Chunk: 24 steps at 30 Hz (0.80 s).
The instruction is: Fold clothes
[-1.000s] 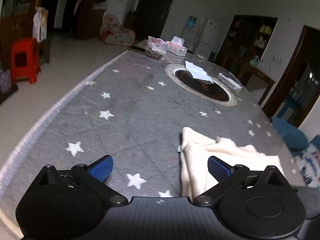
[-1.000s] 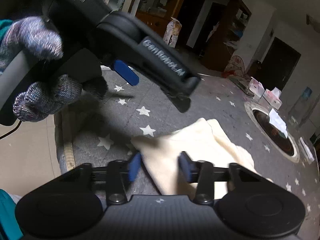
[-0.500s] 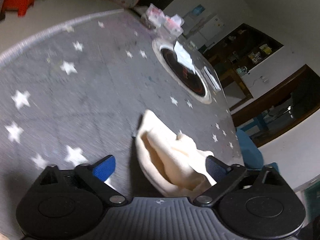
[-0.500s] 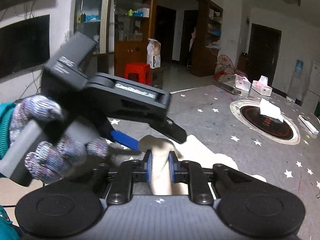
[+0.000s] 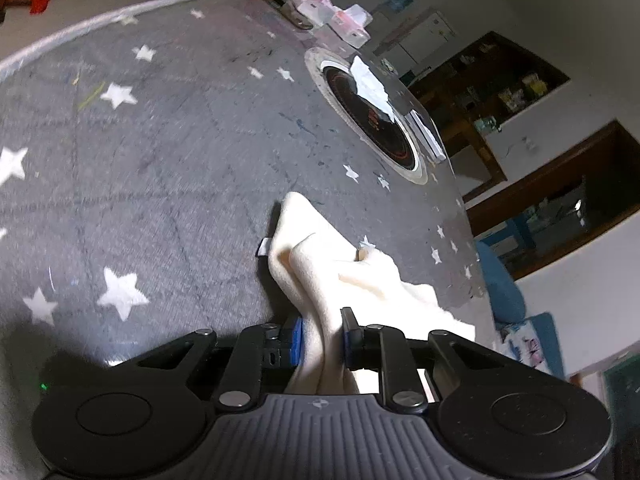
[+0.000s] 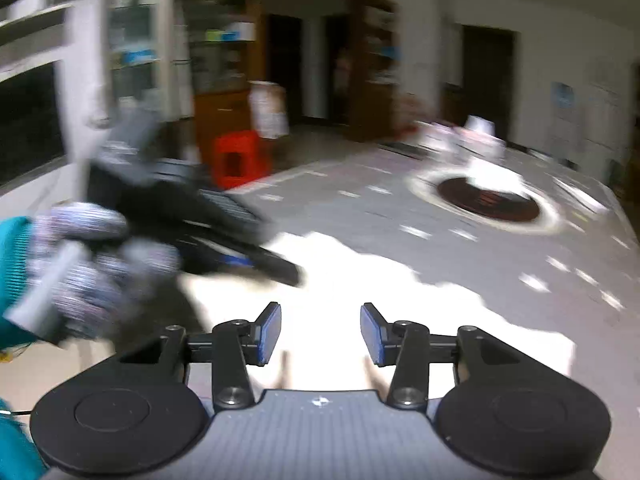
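The cream cloth (image 5: 340, 264) lies bunched near the counter's (image 5: 168, 168) near edge, on its grey star-printed cover. The left tongs (image 5: 322, 338) are closing, their blue pads pinching a raised fold of it. The right tongs (image 6: 320, 334) are opening above the cloth, nothing between their pads. A gloved hand (image 6: 80, 264) holds the left tool.

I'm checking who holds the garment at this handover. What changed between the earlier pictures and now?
The left gripper, wide open a second ago, is closing on a raised fold of the cream garment. The right gripper, which pinched that garment half a second ago, has let go; its jaws are opening and it has swung aside. The garment is more bunched. The star-patterned tablecloth, inset cooktop and tissue boxes stayed put.
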Motion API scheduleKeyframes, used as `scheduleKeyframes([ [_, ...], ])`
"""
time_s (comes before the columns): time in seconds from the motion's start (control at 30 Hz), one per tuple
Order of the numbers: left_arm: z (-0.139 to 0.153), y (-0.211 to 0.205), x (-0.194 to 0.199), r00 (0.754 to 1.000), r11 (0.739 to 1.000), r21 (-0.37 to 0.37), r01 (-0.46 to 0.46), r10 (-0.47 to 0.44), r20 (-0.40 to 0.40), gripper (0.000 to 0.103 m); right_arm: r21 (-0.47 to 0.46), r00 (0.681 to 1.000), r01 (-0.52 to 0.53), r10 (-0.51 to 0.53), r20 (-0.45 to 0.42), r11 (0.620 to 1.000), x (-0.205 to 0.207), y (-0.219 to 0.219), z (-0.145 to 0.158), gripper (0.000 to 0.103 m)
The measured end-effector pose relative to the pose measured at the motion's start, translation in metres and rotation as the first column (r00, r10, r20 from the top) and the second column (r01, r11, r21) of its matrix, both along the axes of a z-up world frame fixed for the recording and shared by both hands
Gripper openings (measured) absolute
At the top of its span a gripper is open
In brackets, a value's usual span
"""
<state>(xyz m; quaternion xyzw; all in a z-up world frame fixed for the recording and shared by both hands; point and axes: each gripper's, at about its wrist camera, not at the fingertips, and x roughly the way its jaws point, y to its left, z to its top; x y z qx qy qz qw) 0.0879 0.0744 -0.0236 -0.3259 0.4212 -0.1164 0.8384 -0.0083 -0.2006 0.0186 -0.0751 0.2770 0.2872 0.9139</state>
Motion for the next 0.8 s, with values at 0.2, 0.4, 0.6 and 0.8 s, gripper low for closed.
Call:
scheduleKeyframes([
  [0.2, 0.003, -0.006, 0.001, 1.0, 0.999, 0.052, 0.015, -0.016, 0.014, 0.021, -0.005, 0.956, 0.289, -0.289, -0.046, 0.957, 0.037, -0.069, -0.014, 0.052],
  [0.4, 0.008, -0.013, 0.002, 0.999, 0.994, 0.107, 0.025, -0.028, 0.025, 0.021, 0.107, 0.924, 0.361, -0.34, -0.175, 0.926, 0.057, -0.1, -0.035, 0.053],
  [0.6, 0.02, -0.028, 0.009, 0.996, 0.981, 0.182, 0.061, -0.071, 0.051, 0.018, 0.17, 0.94, 0.319, -0.289, -0.179, 0.932, 0.053, -0.093, -0.033, 0.011],
  [0.8, 0.045, -0.053, 0.027, 0.982, 0.97, 0.211, 0.122, -0.149, 0.116, 0.016, 0.199, 0.945, 0.326, -0.312, -0.1, 0.924, 0.05, -0.114, 0.001, 0.01],
])
